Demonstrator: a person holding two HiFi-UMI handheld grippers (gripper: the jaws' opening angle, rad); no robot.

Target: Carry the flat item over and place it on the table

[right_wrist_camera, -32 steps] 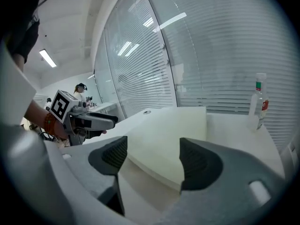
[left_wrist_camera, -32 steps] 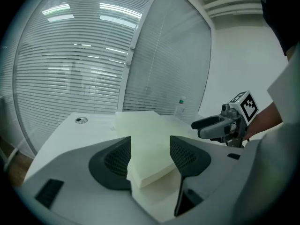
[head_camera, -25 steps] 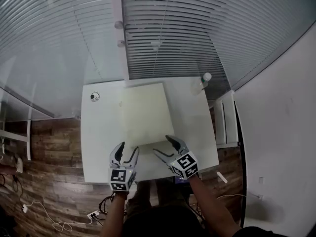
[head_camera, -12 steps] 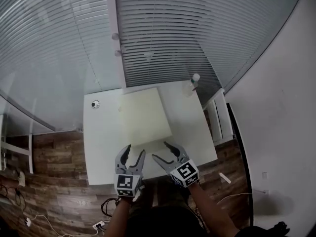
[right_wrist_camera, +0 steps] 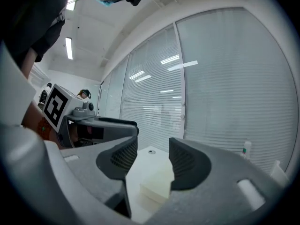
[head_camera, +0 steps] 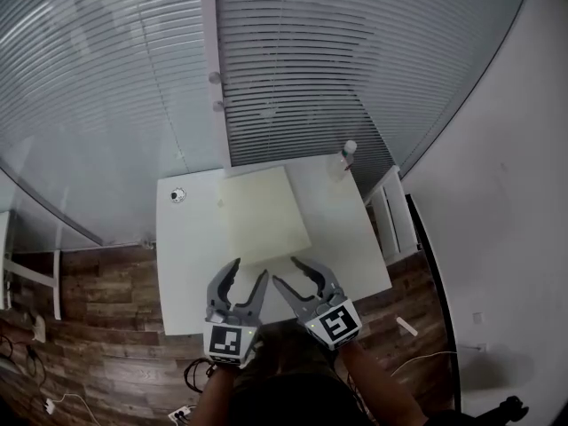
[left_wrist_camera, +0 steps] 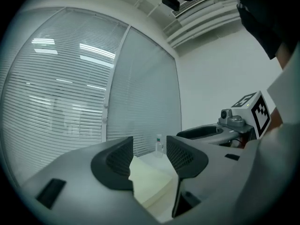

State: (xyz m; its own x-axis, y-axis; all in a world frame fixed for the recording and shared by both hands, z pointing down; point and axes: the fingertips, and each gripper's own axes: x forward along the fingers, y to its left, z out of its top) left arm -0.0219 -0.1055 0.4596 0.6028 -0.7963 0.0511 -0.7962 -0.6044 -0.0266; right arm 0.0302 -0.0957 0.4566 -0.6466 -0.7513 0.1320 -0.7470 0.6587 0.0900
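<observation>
A flat pale-yellow slab (head_camera: pixel 262 213) lies on the white table (head_camera: pixel 186 273), reaching from its far edge to about mid-table. In the left gripper view the slab (left_wrist_camera: pixel 147 179) shows between the jaws, and in the right gripper view the slab (right_wrist_camera: pixel 154 184) lies ahead. My left gripper (head_camera: pixel 248 274) hovers open at the table's near edge, just short of the slab's near left corner. My right gripper (head_camera: pixel 293 272) is open beside it, near the slab's near right corner. Neither holds anything.
A small clear bottle (head_camera: pixel 348 153) stands at the table's far right corner, the bottle (left_wrist_camera: pixel 160 143) also visible past the left jaws. A small round object (head_camera: pixel 178 195) sits at the far left. Window blinds (head_camera: pixel 293 60) run behind the table. Wooden floor (head_camera: pixel 98 309) and cables lie to the left.
Both grippers have drawn back toward the table's near edge and away from the slab. The slab stays where it lay.
</observation>
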